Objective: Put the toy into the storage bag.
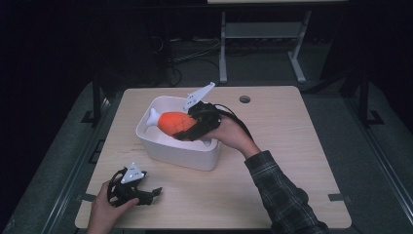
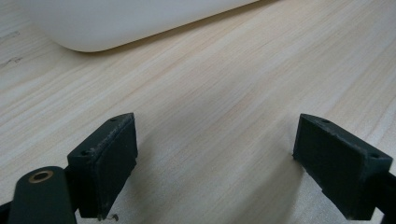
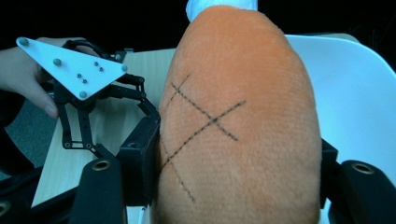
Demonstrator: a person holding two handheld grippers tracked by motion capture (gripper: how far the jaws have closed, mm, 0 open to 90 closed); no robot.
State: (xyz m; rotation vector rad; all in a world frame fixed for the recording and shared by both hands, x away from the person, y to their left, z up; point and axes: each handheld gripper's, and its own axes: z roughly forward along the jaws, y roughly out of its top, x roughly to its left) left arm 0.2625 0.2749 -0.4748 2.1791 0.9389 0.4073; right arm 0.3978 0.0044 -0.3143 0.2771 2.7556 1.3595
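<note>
Left tongs (image 2: 212,163) sit wide open, both black jaws low over the pale wood tabletop (image 2: 224,93), nothing between them. Up ahead, the rounded corner of a white tub (image 2: 116,23) rests on the wood.

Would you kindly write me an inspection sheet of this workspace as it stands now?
Surface: light wooden table, with a round hole near its far edge.
Job's things: orange plush toy with a white tip and stitched cross lines, held over the white bin; the bin stands on the table.
Clutter: nothing seen.
Grippers: right gripper shut on the toy, jaws pressing both its sides; left gripper open, low over bare table near the person's edge, holding nothing.
Cables: a black cable runs from the right gripper over the hand; more lie on the floor behind the table.
Surroundings: dark room, grey floor, legs of a white frame beyond the table.
</note>
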